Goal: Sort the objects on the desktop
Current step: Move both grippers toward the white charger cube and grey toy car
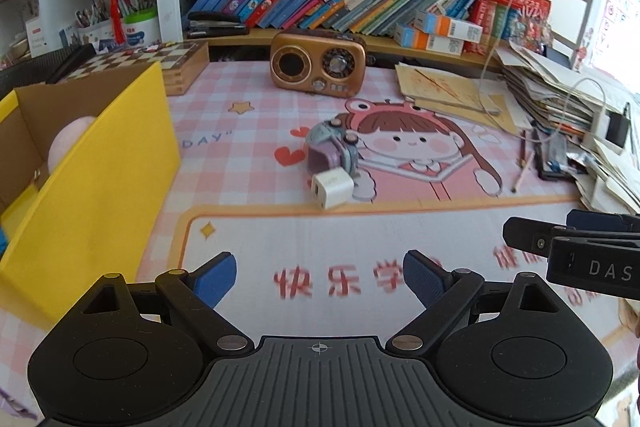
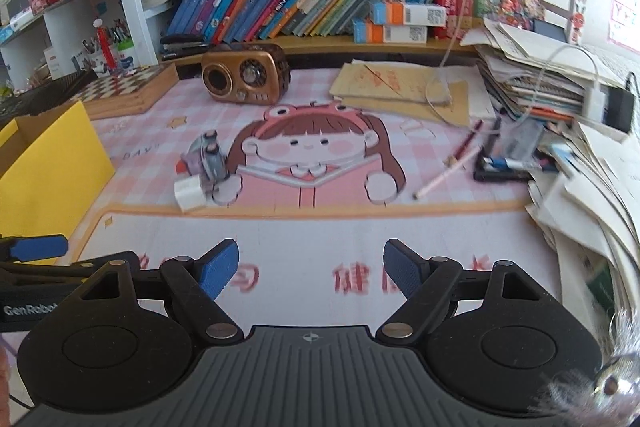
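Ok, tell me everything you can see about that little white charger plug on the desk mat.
The white charger plug is a small, rounded cube that looks like glossy plastic, with a slot-shaped port on the face toward the left camera. It lies tilted on the pink checked desk mat, just in front of a small purple and grey toy, close against it. No gripper touches it.

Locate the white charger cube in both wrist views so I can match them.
Left wrist: white charger cube sits centre frame on the desk mat, just below the small purple gadget.
Right wrist: it sits left of centre, again below the gadget.
Shared landmark: bronze retro radio at the back of the mat.
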`<state>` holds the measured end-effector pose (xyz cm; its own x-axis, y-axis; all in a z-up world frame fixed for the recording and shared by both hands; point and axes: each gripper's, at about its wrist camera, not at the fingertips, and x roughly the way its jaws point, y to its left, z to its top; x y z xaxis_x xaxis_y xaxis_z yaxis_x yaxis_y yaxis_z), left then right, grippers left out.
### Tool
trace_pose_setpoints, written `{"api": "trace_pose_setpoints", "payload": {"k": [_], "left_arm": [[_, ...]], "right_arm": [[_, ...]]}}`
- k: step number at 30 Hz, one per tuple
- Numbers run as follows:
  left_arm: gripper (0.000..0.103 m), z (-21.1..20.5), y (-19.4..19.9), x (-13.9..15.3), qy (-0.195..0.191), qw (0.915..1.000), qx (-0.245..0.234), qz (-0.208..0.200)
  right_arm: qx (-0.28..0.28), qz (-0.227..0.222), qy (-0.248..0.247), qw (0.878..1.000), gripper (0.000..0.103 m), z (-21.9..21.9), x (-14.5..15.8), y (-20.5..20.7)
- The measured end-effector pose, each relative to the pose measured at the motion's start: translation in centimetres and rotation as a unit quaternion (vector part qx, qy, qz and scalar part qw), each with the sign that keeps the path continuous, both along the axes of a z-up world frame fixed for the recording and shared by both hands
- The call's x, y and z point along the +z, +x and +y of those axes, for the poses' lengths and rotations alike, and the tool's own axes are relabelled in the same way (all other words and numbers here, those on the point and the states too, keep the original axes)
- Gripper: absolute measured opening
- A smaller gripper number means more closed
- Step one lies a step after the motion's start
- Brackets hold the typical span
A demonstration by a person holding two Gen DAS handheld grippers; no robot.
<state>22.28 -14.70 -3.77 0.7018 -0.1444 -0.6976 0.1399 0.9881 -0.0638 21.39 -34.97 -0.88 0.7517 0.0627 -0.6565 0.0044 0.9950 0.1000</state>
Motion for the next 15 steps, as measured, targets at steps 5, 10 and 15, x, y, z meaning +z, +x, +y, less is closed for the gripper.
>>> {"api": "trace_pose_setpoints", "payload": {"k": [5, 10, 15], "left_arm": [[0.091, -1.0, 2.5, -0.7, 0.005, 0.9999, 0.008, -0.006], [0.086, -1.8, 4.9, -1.8, 0.007, 0.9999, 0.015, 0.001], [0.079, -2.6, 6.9, -2.9, 0.002, 0.9997, 0.023, 0.006]], "right_arm": [[0.007, -0.008, 0.001, 1.0, 0.079, -0.5, 0.2, 2.5], [0.019, -0.016, -0.002, 1.0, 0.079, -0.8, 0.7, 4.6], [0.027, -0.018, -0.002, 0.999, 0.079, -0.6, 0.9, 6.0]]}}
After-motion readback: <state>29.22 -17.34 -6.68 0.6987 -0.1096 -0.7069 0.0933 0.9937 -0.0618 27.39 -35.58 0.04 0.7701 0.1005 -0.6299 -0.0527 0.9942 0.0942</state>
